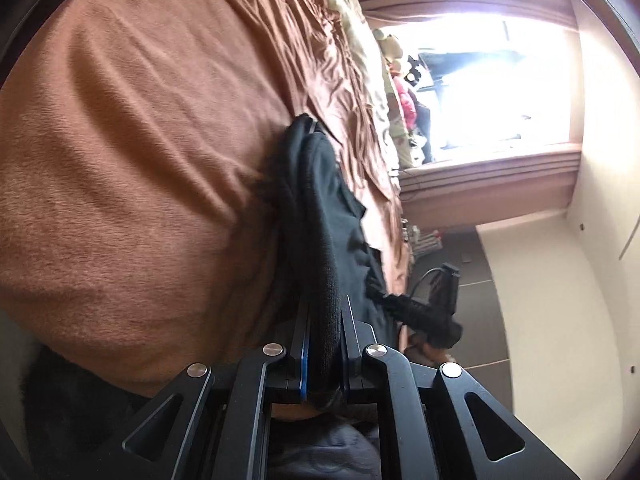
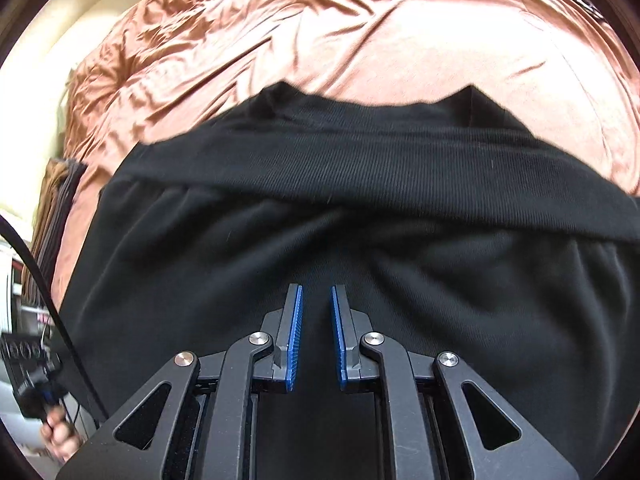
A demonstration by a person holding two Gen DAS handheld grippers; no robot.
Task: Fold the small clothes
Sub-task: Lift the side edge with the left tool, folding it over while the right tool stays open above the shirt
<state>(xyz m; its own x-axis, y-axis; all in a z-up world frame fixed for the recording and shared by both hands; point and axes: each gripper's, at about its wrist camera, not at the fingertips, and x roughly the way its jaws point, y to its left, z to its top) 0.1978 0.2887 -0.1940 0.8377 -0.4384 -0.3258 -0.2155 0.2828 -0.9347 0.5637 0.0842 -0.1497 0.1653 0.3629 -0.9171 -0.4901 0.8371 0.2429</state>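
A black garment [image 1: 320, 208] lies on a bed with a brown cover [image 1: 140, 160]. My left gripper [image 1: 324, 308] is shut on a thick folded edge of it, which bunches between the blue pads. In the right wrist view the same black garment [image 2: 320, 200] spreads wide over the brown cover [image 2: 360, 40], with a ribbed band folded across its far part. My right gripper [image 2: 316, 292] hovers over the garment's near part, its jaws a small gap apart with no cloth pinched between them. The right gripper [image 1: 444, 300] also shows beyond the cloth in the left wrist view.
A bright window [image 1: 480, 88] with brown curtains and pillows [image 1: 360, 40] sits past the bed's far end. Dark floor [image 1: 472, 264] and a pale wall run beside the bed. A hand [image 2: 60, 436] holds the left gripper's handle [image 2: 36, 376] at the bed's left edge.
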